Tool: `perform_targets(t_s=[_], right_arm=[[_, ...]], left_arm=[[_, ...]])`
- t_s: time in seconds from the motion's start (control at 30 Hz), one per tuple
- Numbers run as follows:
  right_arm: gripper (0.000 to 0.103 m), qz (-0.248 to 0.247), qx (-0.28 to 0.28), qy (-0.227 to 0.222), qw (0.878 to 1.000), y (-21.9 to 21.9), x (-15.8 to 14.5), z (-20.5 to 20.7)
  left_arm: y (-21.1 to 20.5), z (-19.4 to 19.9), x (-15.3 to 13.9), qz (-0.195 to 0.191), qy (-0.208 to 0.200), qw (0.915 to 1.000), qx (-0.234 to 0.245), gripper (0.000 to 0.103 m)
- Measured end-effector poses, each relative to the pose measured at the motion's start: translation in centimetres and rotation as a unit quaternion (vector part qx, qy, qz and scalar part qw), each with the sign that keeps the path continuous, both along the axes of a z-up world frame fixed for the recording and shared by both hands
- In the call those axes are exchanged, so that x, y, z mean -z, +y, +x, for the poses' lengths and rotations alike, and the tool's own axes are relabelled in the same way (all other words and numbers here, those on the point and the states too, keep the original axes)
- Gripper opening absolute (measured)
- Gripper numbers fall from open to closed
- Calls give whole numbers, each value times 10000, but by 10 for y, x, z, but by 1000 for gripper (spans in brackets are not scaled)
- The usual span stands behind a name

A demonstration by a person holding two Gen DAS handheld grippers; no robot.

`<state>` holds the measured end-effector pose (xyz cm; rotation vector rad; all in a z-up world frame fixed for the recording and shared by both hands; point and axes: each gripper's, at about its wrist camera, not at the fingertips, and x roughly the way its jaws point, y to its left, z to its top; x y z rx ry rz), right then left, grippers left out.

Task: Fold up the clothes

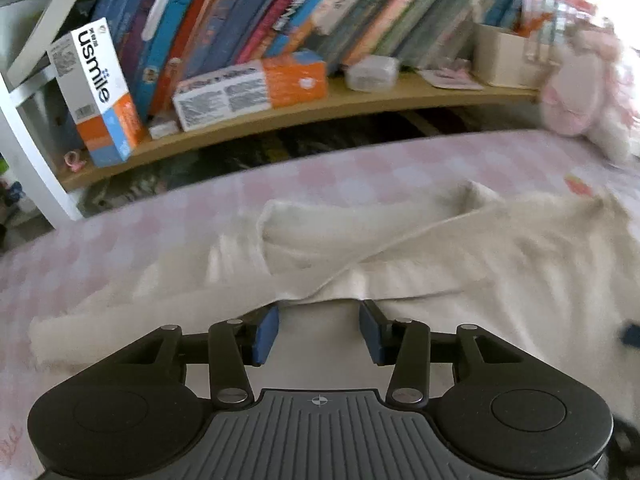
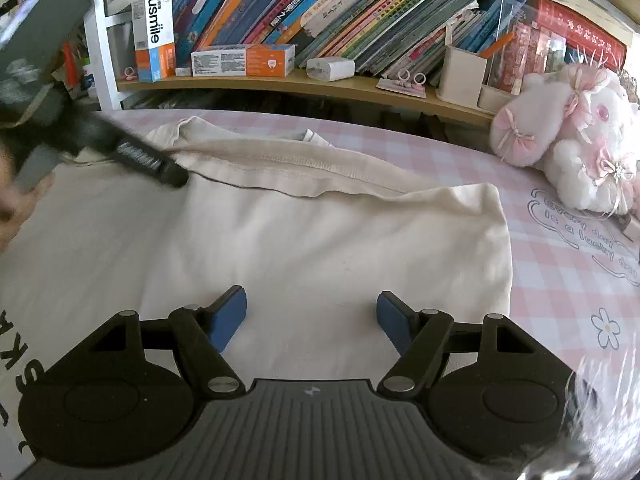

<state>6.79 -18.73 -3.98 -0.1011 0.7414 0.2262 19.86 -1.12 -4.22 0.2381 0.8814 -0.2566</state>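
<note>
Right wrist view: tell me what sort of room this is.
Most likely a child's bedroom. A cream garment lies spread on a pink checked bedsheet, a wooden shelf behind it is crammed with colourful books, and pink plush toys sit at the bed's edge.

Left gripper angled down over the shirt, blue pads apart with a fold's edge between them, right gripper nearer the shirt's hem, jaws wide, nothing held
</note>
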Motion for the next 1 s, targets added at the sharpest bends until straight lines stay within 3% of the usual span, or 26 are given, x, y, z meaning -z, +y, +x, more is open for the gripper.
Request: perform_targets(t_s=[0.2, 0.3, 0.4, 0.47, 0.6, 0.7, 0.87, 1.0], right_arm=[[70, 5, -7, 21, 10000, -2, -1, 0], [71, 13, -16, 35, 10000, -2, -1, 0], [71, 27, -20, 30, 10000, -3, -2, 1], [71, 33, -20, 47, 10000, -3, -2, 2], [74, 43, -7, 101, 9999, -4, -3, 5], [70, -10, 87, 177, 9998, -4, -9, 2], [70, 241, 370, 313, 9985, -23, -26, -36], [69, 338, 825, 615, 9941, -40, -32, -78]], left_arm=[[16, 73, -24, -50, -543, 9954, -793, 44], [50, 75, -41, -390, -790, 9907, -1040, 45], [87, 48, -46, -465, -918, 9906, -902, 45], [115, 23, -43, -405, -767, 9921, -906, 45], [170, -40, -33, -245, -528, 9909, -1216, 45], [205, -89, -36, -442, -433, 9866, -1512, 45], [243, -153, -37, -694, -160, 9803, -1845, 45], [257, -174, -32, -773, -21, 9765, -2011, 45]])
